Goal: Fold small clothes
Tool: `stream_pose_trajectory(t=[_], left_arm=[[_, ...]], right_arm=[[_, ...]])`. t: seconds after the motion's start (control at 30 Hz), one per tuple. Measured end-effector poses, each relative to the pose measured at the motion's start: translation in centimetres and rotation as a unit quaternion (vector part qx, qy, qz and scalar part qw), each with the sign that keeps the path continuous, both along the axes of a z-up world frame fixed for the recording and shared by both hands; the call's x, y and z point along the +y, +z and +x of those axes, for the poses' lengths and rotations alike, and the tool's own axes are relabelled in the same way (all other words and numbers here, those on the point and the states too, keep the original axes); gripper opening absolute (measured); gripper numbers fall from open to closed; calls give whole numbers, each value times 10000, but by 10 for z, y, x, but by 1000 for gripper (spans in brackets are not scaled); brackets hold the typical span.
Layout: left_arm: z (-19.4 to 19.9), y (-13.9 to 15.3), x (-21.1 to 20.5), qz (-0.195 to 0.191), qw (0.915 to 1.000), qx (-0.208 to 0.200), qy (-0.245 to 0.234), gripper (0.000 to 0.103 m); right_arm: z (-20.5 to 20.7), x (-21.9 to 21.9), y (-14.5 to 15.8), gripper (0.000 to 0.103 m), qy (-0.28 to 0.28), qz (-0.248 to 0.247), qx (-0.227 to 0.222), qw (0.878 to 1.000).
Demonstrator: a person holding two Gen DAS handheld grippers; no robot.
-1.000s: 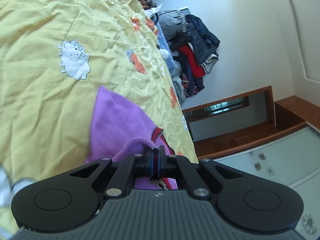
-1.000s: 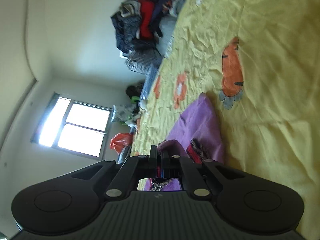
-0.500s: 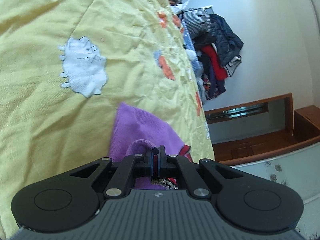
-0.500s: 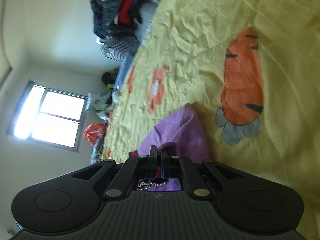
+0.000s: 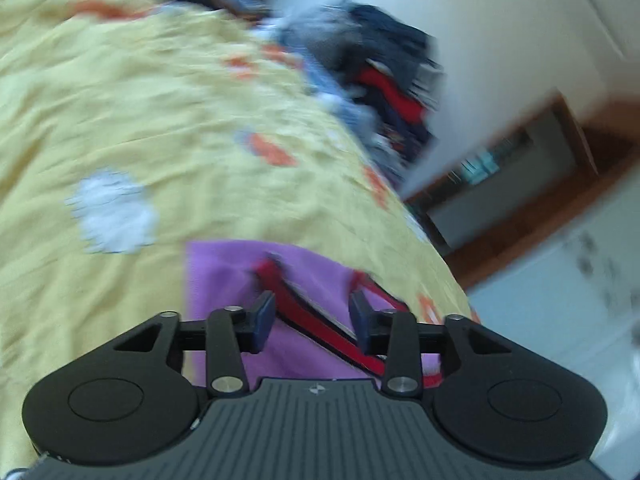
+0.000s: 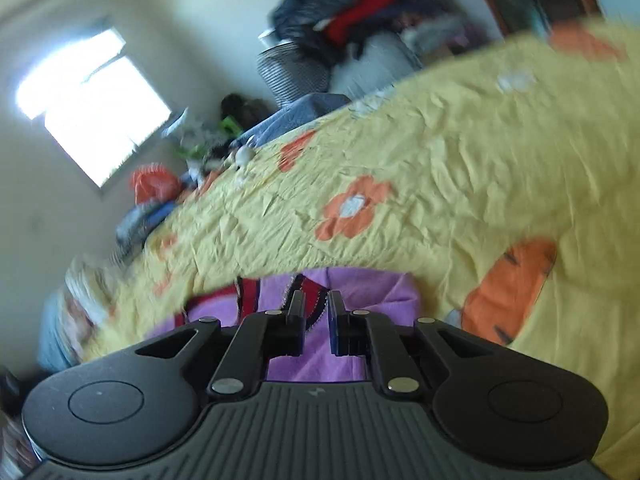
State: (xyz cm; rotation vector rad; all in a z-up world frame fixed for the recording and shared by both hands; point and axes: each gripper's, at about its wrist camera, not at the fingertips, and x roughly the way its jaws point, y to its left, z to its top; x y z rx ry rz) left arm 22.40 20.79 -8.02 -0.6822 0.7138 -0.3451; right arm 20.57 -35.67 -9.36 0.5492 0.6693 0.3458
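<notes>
purple garment [image 5: 240,280] | flat on bedspread [image 5: 120,120] | under opening left gripper [image 5: 312,316], unpinched

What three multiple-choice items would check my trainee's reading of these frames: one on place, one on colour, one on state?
1. Where does the purple garment with red trim lie?
A. on the yellow printed bedspread
B. on the floor
C. on a chair

2. What colour are the flowers printed on the bedspread?
A. blue
B. orange
C. green

3. What is the left gripper doing?
A. clamping the garment
B. pressed into the clothes pile
C. opening, pads off the cloth

A: bedspread surrounds the garment.
B: orange petals.
C: a gap at both pads.
</notes>
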Motion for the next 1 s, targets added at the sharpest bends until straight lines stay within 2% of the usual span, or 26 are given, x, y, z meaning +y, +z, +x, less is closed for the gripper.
stream_pose_trajectory(t=[0.13,0.2,0.27,0.33,0.37,0.4,0.43,0.5,0.53,0.6,0.63,0.67,0.7,0.77,0.83,0.9,0.93,0.97,1.0], left_arm=[[19,-9,-47,704,9960,209,-501,48],[35,-22,-61,1080,9922,433,-452,48],[48,-36,-63,1445,9879,536,-169,32],[55,-39,-59,1755,9833,486,-9,12],[55,-39,-56,2069,9771,456,200,11],[53,-40,-49,2078,9766,420,348,11],[52,-39,-42,1972,9786,456,379,11],[40,-26,-40,2274,9714,411,545,9],[28,-16,-44,2370,9697,258,537,26],[-1,1,-55,2284,9731,-112,269,43],[-20,7,-63,2249,9740,-251,100,45],[-37,10,-72,2278,9729,-376,-107,46],[-54,10,-86,2362,9701,-450,-344,46],[-85,5,-107,2493,9639,-589,-726,47],[-109,-8,-125,2752,9539,-572,-1051,48],[-121,-28,-129,3051,9451,-342,-1118,48],[-124,-39,-125,3140,9429,-169,-1101,44],[-131,-43,-118,3217,9408,-329,-1015,45],[-135,-44,-115,3405,9344,-329,-991,45]], right_arm=[[22,32,-9,11,404,-201,210,9988],[37,45,-18,11,431,-390,399,9975],[52,53,-32,10,356,-999,621,9924],[57,40,-37,7,141,-829,588,9947],[57,32,-38,1,16,-811,601,9949],[55,29,-36,0,-222,-1023,590,9928],[51,29,-33,0,-282,-1248,537,9903],[33,31,-21,6,-124,-1258,393,9912],[17,34,-11,7,-26,-1289,222,9914],[-19,46,4,12,452,-1411,-95,9889],[-38,56,10,15,722,-1489,-195,9860],[-57,65,12,28,897,-1628,-288,9821],[-75,75,12,48,1037,-1824,-363,9771],[-108,93,9,66,1258,-2268,-576,9641],[-131,105,5,64,1403,-2654,-637,9517],[-141,106,-6,63,1390,-3052,-378,9414],[-144,104,-16,62,1398,-3303,-137,9334],[-150,96,-20,61,1417,-3267,-178,9343],[-153,86,-20,62,1491,-3067,-7,9401]])
